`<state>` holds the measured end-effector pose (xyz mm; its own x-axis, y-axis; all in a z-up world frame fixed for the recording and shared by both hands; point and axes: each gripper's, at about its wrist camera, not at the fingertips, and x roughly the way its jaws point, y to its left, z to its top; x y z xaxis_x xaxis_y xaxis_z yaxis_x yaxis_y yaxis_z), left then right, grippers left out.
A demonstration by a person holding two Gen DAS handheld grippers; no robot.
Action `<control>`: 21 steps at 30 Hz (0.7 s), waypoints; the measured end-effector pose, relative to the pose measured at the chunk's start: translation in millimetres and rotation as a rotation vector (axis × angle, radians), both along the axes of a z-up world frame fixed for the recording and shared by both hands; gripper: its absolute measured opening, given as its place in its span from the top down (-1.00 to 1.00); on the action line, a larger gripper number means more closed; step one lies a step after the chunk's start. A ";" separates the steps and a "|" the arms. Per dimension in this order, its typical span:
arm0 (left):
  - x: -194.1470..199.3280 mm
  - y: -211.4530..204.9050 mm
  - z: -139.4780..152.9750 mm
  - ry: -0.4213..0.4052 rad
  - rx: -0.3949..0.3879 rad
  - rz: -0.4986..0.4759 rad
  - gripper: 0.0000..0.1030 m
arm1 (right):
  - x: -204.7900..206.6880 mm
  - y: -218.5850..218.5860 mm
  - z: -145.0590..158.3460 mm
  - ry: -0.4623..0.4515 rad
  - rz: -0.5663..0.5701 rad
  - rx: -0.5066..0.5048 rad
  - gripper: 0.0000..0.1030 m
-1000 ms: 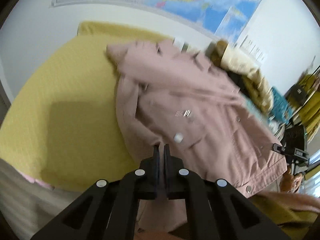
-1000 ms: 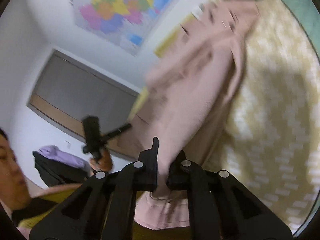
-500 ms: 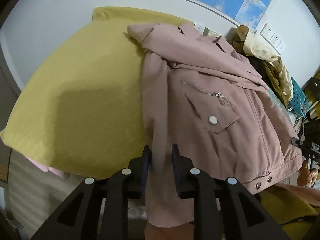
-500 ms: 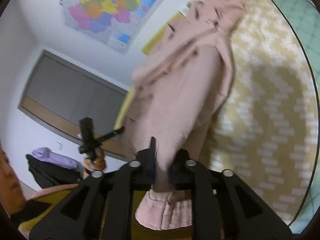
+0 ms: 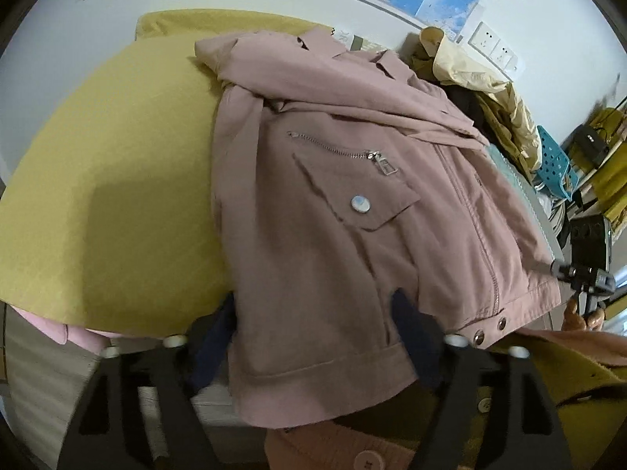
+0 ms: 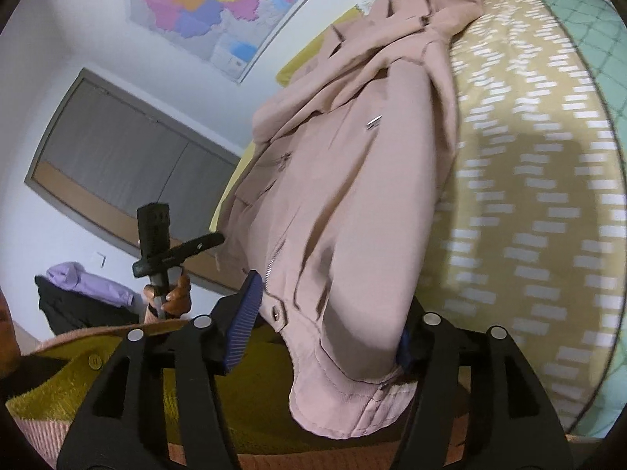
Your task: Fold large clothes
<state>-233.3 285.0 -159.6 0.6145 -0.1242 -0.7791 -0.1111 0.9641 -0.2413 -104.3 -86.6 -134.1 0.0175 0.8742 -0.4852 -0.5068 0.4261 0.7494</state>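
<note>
A dusty pink jacket (image 5: pixel 345 196) lies front up on a yellow bed cover (image 5: pixel 109 164), collar at the far side, hem at the near edge. It has a zipped chest pocket and a snap-flap pocket. My left gripper (image 5: pixel 313 313) is open, its fingers either side of the hem's left corner. My right gripper (image 6: pixel 329 313) is open too, its blue pads wide apart around the hem's right corner (image 6: pixel 352 403), which hangs loose. The jacket fills the middle of the right wrist view (image 6: pixel 352 196).
A heap of yellow and dark clothes (image 5: pixel 482 90) sits at the bed's far right. A patterned yellow and teal quilt (image 6: pixel 529 196) lies right of the jacket. A wall map (image 6: pixel 219 4) hangs behind. The person's body in a mustard top (image 6: pixel 98 384) is close below.
Both grippers were shut on the jacket's hem one second ago and have opened wide. The jacket has been let go and has settled flat on the bed.
</note>
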 end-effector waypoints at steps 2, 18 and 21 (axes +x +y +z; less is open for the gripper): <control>4.0 1.0 3.1 0.006 0.023 0.047 0.95 | -1.0 8.2 -1.7 0.007 0.019 -0.004 0.65; 15.1 33.3 67.4 -0.166 -0.090 0.131 0.96 | 29.5 -10.8 61.1 -0.028 -0.080 0.244 0.82; 23.1 44.9 71.3 -0.172 -0.101 0.164 0.98 | 41.5 -11.7 67.7 -0.023 -0.101 0.271 0.82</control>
